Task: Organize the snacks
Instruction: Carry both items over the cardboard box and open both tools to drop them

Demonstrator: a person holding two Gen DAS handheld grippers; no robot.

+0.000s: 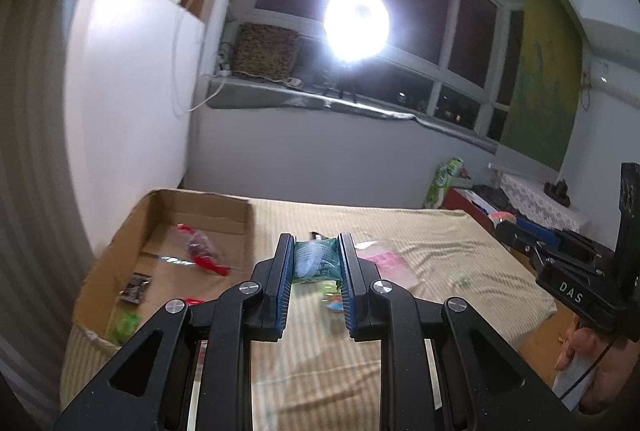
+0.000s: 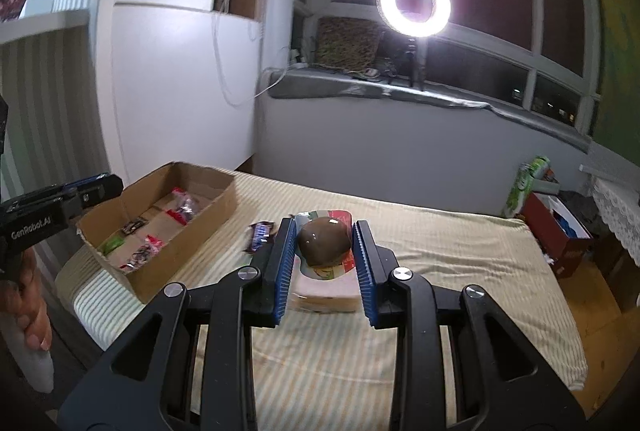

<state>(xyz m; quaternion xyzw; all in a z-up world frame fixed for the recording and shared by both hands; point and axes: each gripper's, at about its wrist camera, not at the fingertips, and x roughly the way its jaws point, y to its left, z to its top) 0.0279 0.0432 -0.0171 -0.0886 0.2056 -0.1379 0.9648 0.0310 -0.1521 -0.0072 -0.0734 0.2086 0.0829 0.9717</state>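
Note:
My left gripper is shut on a small green snack packet, held above the striped bedcover. My right gripper is shut on a clear-wrapped packet with a round brown bun, also lifted over the bed. An open cardboard box stands at the bed's left end, with several wrapped snacks inside, among them a red-ended packet. The same box shows left in the right wrist view. A dark candy bar lies on the bedcover beside the box. A pink packet lies beyond my left fingers.
A ring light stands on the window sill behind the bed. A red box and a green pack sit on the floor to the right. A white cabinet rises left of the bed.

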